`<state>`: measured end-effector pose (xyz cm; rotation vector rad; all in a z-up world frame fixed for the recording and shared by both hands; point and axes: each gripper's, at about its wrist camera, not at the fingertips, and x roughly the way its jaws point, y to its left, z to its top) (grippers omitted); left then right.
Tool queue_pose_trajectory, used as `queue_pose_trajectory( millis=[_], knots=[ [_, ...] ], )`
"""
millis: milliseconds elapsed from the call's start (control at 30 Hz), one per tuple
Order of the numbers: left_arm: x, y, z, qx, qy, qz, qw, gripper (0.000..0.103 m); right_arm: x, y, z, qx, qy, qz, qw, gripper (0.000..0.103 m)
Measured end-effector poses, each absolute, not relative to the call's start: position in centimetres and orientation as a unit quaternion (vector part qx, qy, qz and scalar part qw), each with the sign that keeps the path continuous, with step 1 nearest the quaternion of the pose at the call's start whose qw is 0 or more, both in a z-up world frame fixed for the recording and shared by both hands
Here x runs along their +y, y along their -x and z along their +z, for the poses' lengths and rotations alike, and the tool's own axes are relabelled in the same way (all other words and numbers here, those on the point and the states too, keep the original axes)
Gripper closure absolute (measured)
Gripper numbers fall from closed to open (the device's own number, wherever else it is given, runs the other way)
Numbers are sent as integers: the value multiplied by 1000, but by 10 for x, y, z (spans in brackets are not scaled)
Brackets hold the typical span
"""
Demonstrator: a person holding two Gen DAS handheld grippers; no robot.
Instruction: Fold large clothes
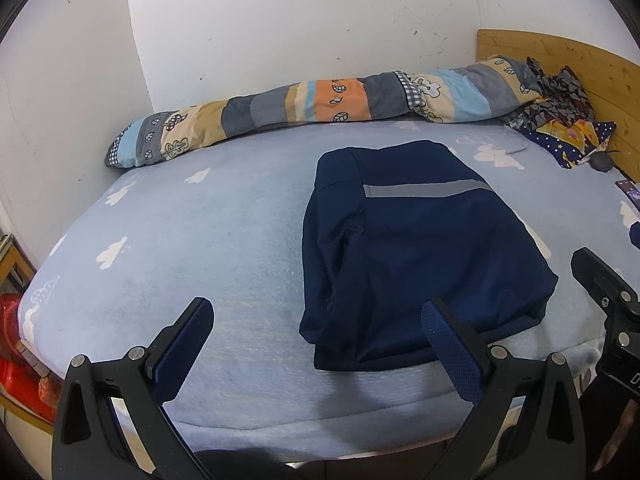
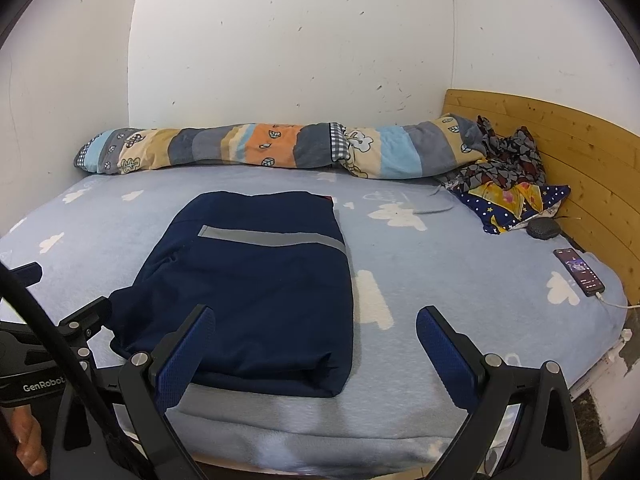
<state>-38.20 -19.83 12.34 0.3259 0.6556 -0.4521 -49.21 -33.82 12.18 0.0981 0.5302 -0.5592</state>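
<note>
A dark navy garment [image 1: 420, 248] with a grey reflective stripe lies folded into a rectangle on the light blue cloud-print bed [image 1: 180, 240]; it also shows in the right wrist view [image 2: 256, 288]. My left gripper [image 1: 318, 312] is open and empty, just short of the garment's near left corner. My right gripper [image 2: 316, 322] is open and empty, above the garment's near right corner. Each gripper shows at the edge of the other's view: the right one [image 1: 608, 292] and the left one [image 2: 80, 328].
A rolled patchwork quilt [image 2: 260, 148] lies along the far wall. Crumpled patterned cloths [image 2: 508, 184], a dark round object [image 2: 542, 228] and a phone [image 2: 580, 272] on a cable lie by the wooden headboard [image 2: 560, 152]. A red object [image 1: 16, 344] sits left of the bed.
</note>
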Motion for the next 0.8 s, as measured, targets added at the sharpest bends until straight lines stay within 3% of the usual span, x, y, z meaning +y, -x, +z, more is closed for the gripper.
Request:
queue_pose_trajectory(
  millis=[800],
  knots=[
    [-198,384,126,318,-164,-216,909,0,-339,492,121,260,-47,-272,926,1]
  ],
)
